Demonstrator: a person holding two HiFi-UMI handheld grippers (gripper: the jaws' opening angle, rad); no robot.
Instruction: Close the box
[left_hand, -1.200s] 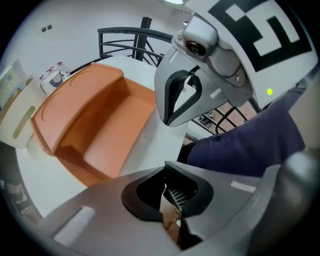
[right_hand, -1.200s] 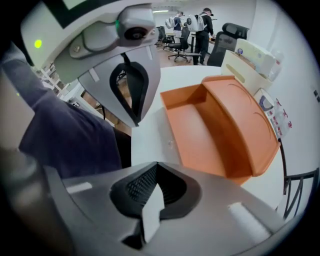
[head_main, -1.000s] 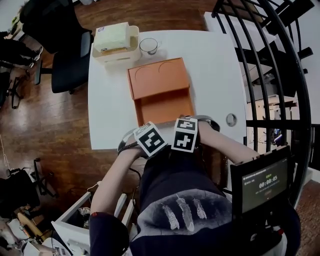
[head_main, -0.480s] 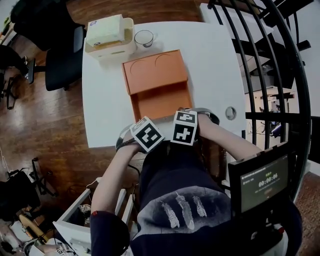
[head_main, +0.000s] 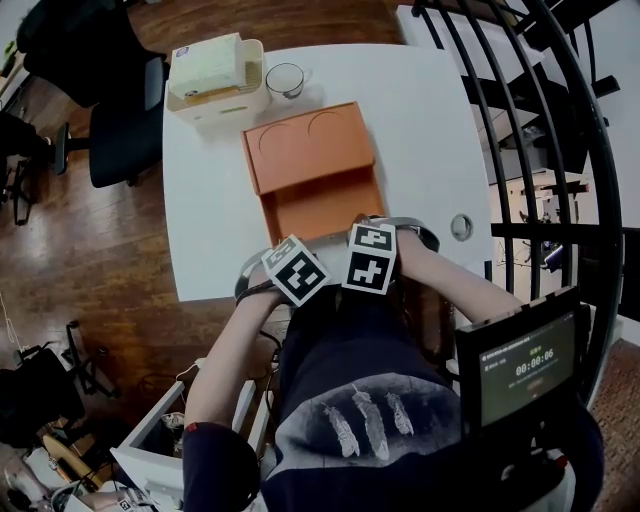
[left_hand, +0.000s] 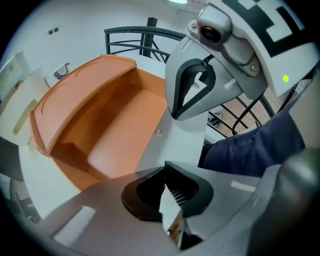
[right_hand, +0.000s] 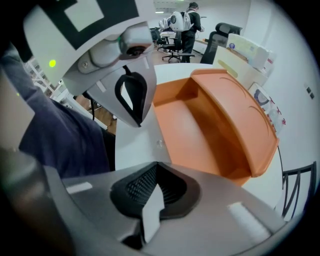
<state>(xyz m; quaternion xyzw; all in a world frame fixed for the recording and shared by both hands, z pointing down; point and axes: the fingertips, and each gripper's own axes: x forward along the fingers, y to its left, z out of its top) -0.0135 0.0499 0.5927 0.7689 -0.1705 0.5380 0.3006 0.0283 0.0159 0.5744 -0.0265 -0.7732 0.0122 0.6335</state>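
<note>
Overhead, left gripper (head_main: 292, 266) and right gripper (head_main: 371, 254) conceal their jaws

Head view overhead, gripper views share box (head_main: 312, 170)

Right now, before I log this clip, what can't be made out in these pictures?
Head view: the fingers of the left gripper and right gripper, hidden under their marker cubes.
Head view: whether the glass holds anything; too small.
Left gripper view: the cream holder, cut off at the picture's left edge.
Right gripper view: the people in the background, too small.
</note>
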